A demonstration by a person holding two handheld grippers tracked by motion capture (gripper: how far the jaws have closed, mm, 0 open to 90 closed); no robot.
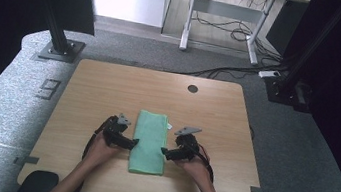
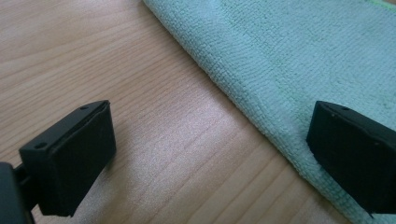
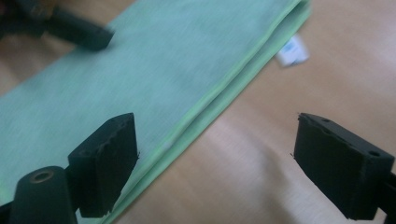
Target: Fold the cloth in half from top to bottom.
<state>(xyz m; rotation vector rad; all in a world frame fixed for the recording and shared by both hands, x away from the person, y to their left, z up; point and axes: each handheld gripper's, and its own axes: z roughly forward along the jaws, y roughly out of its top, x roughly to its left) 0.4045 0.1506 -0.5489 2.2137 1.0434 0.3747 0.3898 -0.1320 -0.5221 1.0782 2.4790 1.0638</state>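
Two grippers sit by a folded green cloth [image 1: 149, 142] in the near middle of the wooden table [image 1: 109, 87]. On the left, the left gripper [image 1: 134, 143] is wide open, with one jaw over the cloth's left edge and one over bare wood, holding nothing. On the right, the right gripper [image 1: 164, 151] is open too, across the cloth's right edge, gripping nothing. A small white tag [image 3: 292, 51] sticks out at the far right corner.

Both hand-held grippers [image 1: 150, 146] wide apart, empty

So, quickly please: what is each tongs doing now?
Left tongs: open, holding nothing, astride the green towel edge.
Right tongs: open, holding nothing, astride the other edge.
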